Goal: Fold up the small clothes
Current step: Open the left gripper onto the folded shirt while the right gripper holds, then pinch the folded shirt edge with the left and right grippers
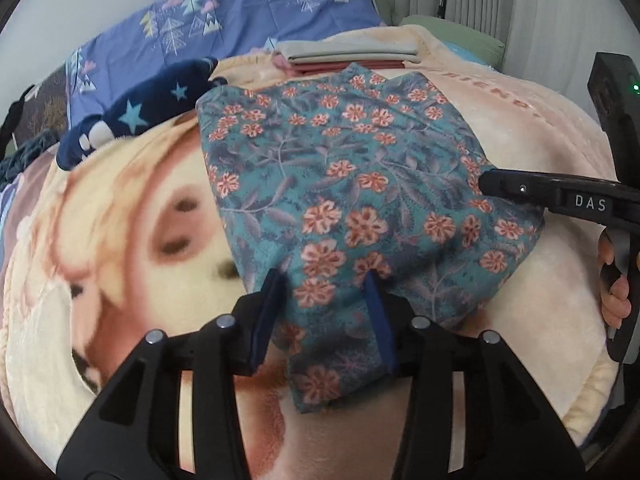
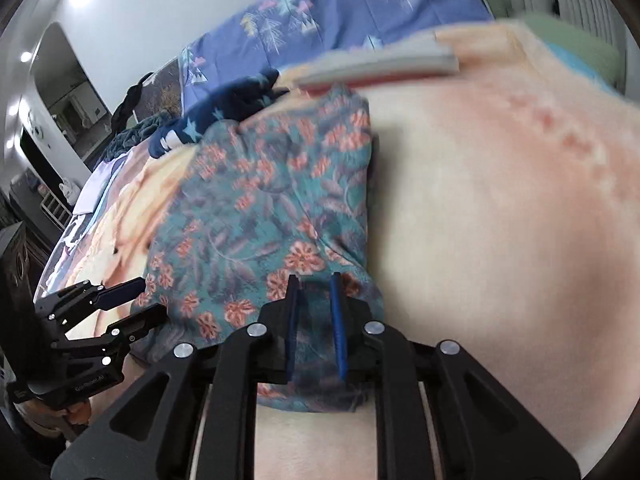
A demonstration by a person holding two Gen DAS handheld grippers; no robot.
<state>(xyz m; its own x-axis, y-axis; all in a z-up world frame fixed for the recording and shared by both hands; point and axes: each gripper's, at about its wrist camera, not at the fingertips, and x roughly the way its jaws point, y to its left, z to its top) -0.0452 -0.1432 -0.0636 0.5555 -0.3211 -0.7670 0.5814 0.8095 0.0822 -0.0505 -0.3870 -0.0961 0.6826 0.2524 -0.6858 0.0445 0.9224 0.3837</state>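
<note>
Both grippers at the near edge of a floral garment (image 1: 360, 200) lying on a peach blanket (image 1: 540, 128) on a bed.

The only clear lettering is "DAS", white on the side of the right gripper (image 1: 486, 182) where it reaches in from the right of the left wrist view; pink letters woven into the blanket beyond it are too distorted to read whole. The left gripper (image 1: 326, 284) points steeply down over the garment's near corner, its blue-padded jaws parted with cloth between them but not pinched. The right gripper's jaws stand narrowly apart with floral cloth between them; whether they pinch it cannot be told. A hand (image 1: 614, 280) wraps the right gripper's handle. Behind lie a navy star-print cloth (image 1: 160, 108) and a stack of folded clothes (image 1: 348, 56).
</note>
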